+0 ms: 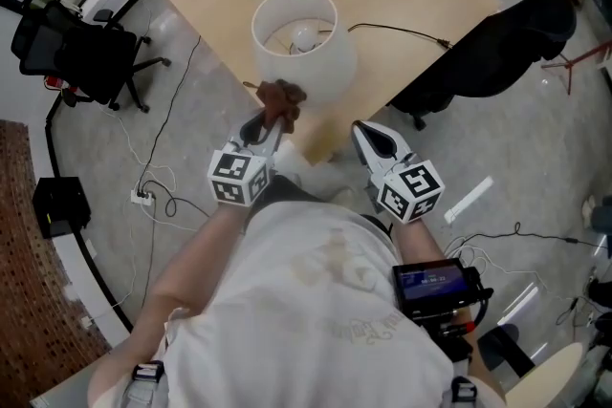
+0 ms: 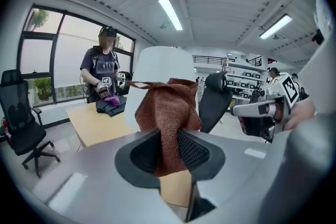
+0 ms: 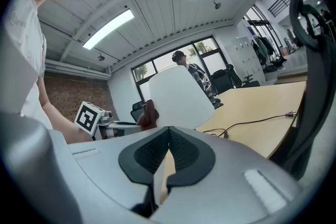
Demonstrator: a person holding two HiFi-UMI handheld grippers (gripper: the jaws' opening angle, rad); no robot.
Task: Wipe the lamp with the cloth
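Pale wooden surface (image 1: 421,5): white-shaded lamp (image 1: 296,43) stands near your edge. Your left hand-held gripper (image 1: 268,124) is clamped on the brown cloth (image 1: 280,100), which is bunched just beside the shade's near wall with contact unclear. Your right hand-held gripper (image 1: 371,140) hangs closed and empty, so judge the cloth in hand and the wiping mostly left. Head view alone lists the bulb (image 1: 304,35) inside the shade; left gripper view alone shows the pads biting the cloth.

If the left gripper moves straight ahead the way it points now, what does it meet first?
Most likely the white lampshade: the brown cloth clamped in the left gripper sticks out ahead and would touch it first. Depth is unclear.
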